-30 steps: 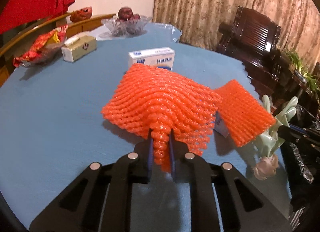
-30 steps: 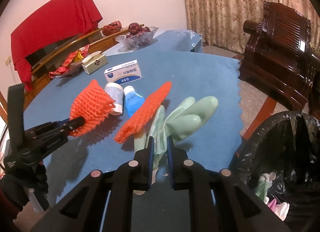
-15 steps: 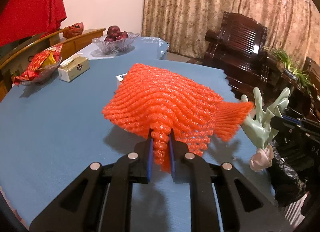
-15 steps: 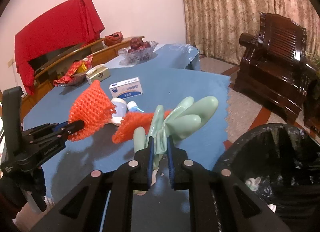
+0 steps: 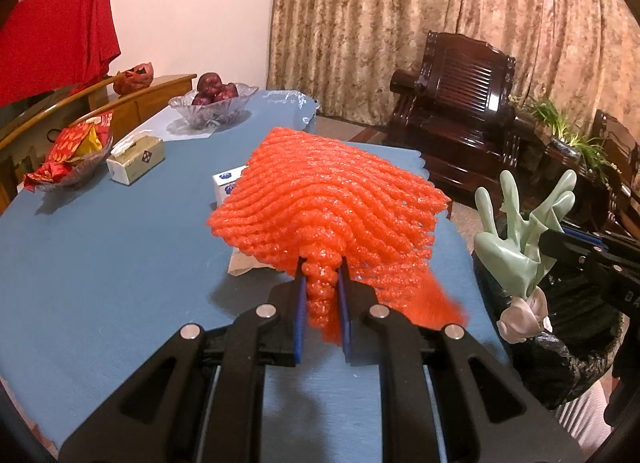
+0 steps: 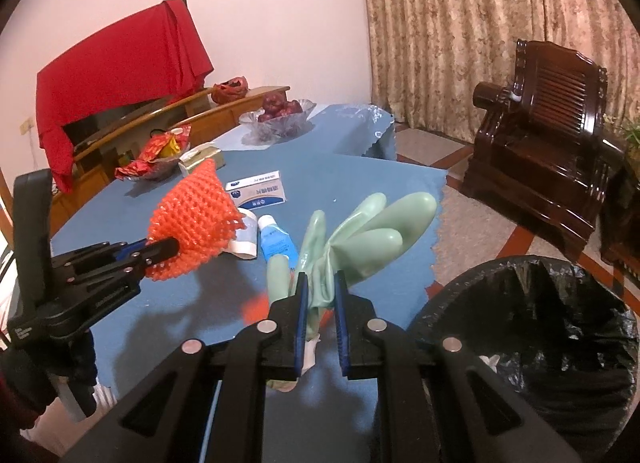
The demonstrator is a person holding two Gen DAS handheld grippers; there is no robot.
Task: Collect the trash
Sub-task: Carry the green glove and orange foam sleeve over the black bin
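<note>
The left hand-held gripper [image 5: 322, 283] is clamped on a bunched corner of an orange foam net [image 5: 328, 199], held up off the blue surface [image 5: 100, 247], while the right hand-held gripper [image 6: 318, 295] is closed on the cuff of a pale green rubber glove [image 6: 372, 227], just beside the black-lined trash bin [image 6: 532, 327]. A second orange net [image 6: 256, 309] shows blurred beneath the glove, seemingly loose, so it may land short of the bin. The left net, pinched only at its edge, could slip free in transit.
</note>
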